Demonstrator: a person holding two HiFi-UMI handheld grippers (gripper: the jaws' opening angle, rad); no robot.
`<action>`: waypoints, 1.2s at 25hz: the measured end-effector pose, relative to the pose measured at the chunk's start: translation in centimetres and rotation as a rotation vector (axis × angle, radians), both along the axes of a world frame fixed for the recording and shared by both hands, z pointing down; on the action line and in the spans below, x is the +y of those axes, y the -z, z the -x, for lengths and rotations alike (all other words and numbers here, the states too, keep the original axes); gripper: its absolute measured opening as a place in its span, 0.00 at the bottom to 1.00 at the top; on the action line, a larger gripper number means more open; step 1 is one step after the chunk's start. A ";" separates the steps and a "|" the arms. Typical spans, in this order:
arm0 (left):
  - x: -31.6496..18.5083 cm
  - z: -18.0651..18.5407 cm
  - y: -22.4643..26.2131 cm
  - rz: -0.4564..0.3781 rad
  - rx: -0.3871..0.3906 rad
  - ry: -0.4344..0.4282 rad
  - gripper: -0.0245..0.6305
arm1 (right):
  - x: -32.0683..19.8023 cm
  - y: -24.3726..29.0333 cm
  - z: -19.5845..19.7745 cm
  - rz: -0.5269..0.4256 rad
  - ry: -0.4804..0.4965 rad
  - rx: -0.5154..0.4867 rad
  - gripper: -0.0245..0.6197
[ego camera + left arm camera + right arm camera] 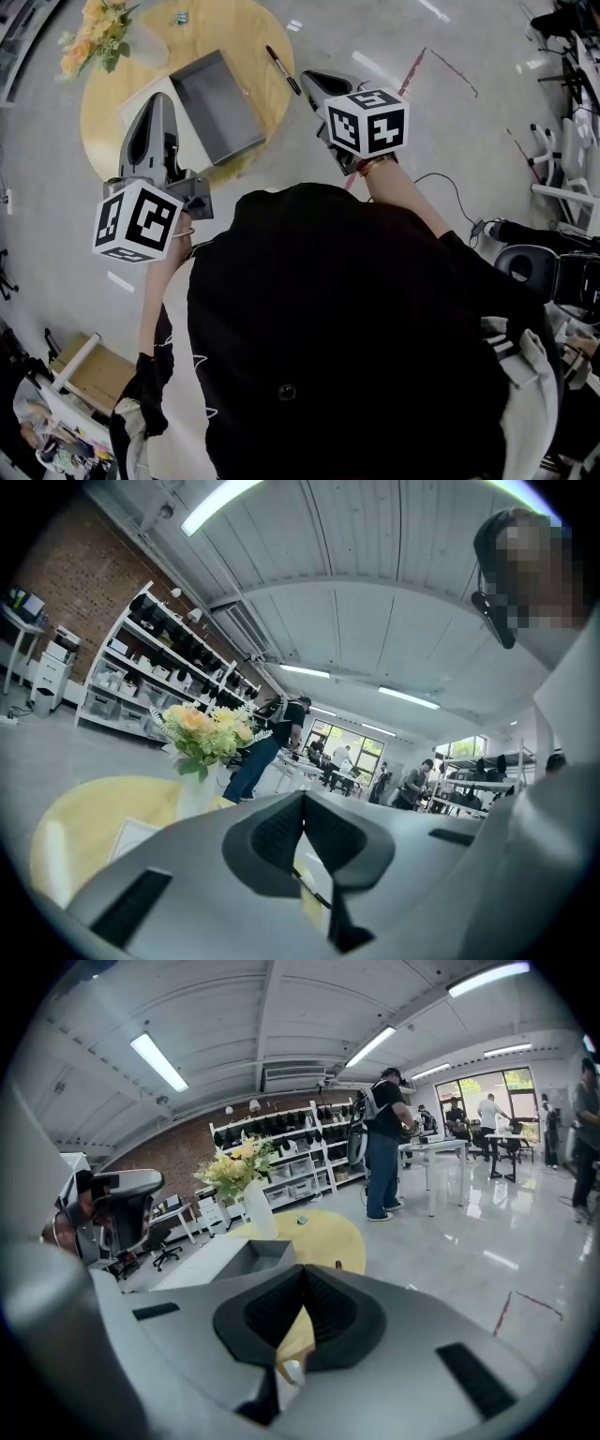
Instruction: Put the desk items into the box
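here, in the head view, a round yellow table (pixel 239 28) sits in the upper left of the frame, and the open grey box (pixel 216 101) rests near its middle on a flat white piece (pixel 194 147) that shows past the box's lower edge. a black pen (pixel 282 69) lies on the tabletop just beside the box, toward its upper right and apart from it. a bunch of yellow and orange flowers (pixel 94 33) stands at the table's far upper left edge, and a small item (pixel 181 17), too small to tell, lies near the top rim. the left gripper (pixel 154 101) hangs over the lower left part of the table, its tip pointing toward the white piece, at the left of the box. the right gripper (pixel 308 76) is held right of the table's edge, its tip near the pen without touching it. in each gripper view the two dark jaws are pressed together at the tip with nothing between them. the person's dark top fills the lower half of the head view.
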State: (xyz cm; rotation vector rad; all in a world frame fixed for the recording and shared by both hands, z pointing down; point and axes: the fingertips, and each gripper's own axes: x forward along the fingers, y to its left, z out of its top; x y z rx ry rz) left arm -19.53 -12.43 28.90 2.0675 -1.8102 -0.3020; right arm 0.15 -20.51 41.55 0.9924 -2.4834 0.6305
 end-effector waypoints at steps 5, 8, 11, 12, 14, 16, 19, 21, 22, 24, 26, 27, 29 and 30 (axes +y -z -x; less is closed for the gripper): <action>1.5 3.1 -0.6 0.016 0.001 0.075 0.05 | -1.8 -2.7 0.1 0.062 -0.070 -0.017 0.05; 2.5 4.8 -1.1 0.030 0.005 0.116 0.05 | -2.6 -4.6 0.1 0.075 -0.082 0.029 0.05; 3.3 6.1 -1.2 0.035 0.007 0.152 0.05 | -3.0 -6.3 -0.1 0.089 -0.088 0.072 0.07; 3.5 6.5 -1.1 0.035 0.006 0.164 0.05 | -3.1 -6.8 0.0 0.100 -0.086 0.074 0.11; 4.1 7.3 -1.1 0.036 0.003 0.186 0.05 | -3.1 -7.7 0.3 0.123 -0.074 0.078 0.15; 4.5 8.3 -1.4 0.041 0.003 0.206 0.05 | -3.2 -8.6 0.8 0.138 -0.063 0.101 0.16; 4.6 9.4 -1.7 0.046 0.014 0.227 0.05 | -3.2 -10.1 1.2 0.164 -0.051 0.139 0.17; 4.5 9.7 -1.8 0.047 0.014 0.231 0.05 | -3.2 -11.0 1.3 0.174 -0.048 0.162 0.18; 4.5 9.9 -1.8 0.046 0.012 0.233 0.05 | -3.2 -11.4 1.3 0.179 -0.048 0.174 0.18; 4.5 10.1 -1.8 0.047 0.008 0.238 0.05 | -3.2 -12.1 1.2 0.192 -0.049 0.196 0.18; 4.7 10.1 -2.0 0.053 0.012 0.245 0.05 | -3.0 -12.8 0.9 0.213 -0.052 0.213 0.19; 4.8 10.1 -2.2 0.057 0.016 0.248 0.05 | -2.9 -13.1 0.7 0.224 -0.057 0.222 0.20; 5.0 10.2 -2.3 0.062 0.022 0.251 0.05 | -2.7 -13.5 0.5 0.237 -0.064 0.235 0.20; 5.0 10.2 -2.3 0.062 0.022 0.253 0.05 | -2.7 -13.6 0.4 0.240 -0.064 0.239 0.20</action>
